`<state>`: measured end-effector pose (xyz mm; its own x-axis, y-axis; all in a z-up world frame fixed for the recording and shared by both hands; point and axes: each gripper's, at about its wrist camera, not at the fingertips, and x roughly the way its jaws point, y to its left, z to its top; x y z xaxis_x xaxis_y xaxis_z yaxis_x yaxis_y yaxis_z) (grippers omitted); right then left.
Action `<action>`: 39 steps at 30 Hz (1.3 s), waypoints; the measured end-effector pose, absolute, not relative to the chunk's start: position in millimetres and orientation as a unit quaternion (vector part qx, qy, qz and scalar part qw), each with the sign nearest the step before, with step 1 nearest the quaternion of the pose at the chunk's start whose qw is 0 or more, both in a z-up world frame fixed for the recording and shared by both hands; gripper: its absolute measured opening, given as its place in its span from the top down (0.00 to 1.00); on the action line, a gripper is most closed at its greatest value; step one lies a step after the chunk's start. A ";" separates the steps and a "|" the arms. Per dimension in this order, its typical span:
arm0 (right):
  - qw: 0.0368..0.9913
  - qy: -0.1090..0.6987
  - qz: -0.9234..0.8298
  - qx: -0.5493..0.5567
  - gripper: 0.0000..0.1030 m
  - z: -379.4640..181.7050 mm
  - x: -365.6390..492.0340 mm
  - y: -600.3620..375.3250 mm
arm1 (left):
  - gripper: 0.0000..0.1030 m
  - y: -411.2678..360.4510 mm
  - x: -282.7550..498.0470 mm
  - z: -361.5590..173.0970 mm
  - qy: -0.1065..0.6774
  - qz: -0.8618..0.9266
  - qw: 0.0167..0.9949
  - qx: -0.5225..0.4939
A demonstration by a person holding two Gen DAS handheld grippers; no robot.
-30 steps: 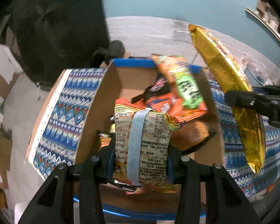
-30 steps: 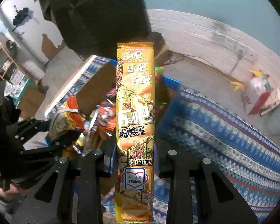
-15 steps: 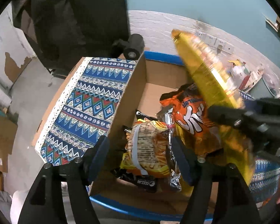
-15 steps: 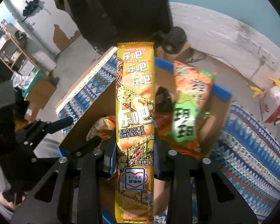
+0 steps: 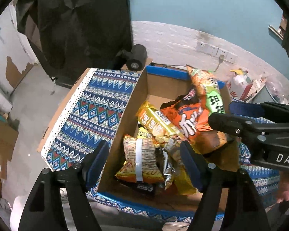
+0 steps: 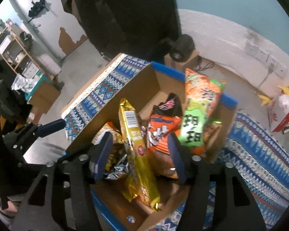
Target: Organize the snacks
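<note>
An open cardboard box [image 5: 138, 100] [image 6: 144, 84] with blue patterned flaps holds several snack bags. A long yellow snack pack [image 5: 160, 129] [image 6: 138, 146] lies loose on the pile. A beige bag with a white seam [image 5: 140, 154] lies at the box's near left. An orange bag [image 5: 185, 121] [image 6: 160, 132] and an orange-green bag [image 5: 208, 94] [image 6: 198, 115] lean at the right. My left gripper [image 5: 144, 159] is open and empty above the box. My right gripper [image 6: 140, 150] is open above the yellow pack; it also shows in the left wrist view [image 5: 260, 123].
A black roller-like object [image 5: 136, 59] [image 6: 181, 46] sits behind the box. A patterned cloth [image 6: 260, 154] covers the surface at right. A wall with sockets [image 5: 213, 50], a red-white bag [image 6: 287, 105] and shelves [image 6: 15, 50] stand around.
Both grippers opened. The beige bag dropped from my left gripper into the box, then the yellow pack dropped from my right gripper onto the pile.
</note>
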<state>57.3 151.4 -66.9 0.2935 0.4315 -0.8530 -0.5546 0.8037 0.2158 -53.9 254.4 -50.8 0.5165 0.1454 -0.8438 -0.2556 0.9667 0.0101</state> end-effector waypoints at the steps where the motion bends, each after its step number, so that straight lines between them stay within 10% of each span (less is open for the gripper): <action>1: 0.804 0.506 0.305 -0.063 0.39 -65.1 56.5 149.7 | 0.25 251.6 -55.1 -46.6 0.474 0.114 0.871 -0.055; 39: 0.875 0.422 0.223 -0.078 0.27 4.8 2.3 34.1 | 0.02 192.8 -87.5 24.3 0.399 0.118 0.909 0.010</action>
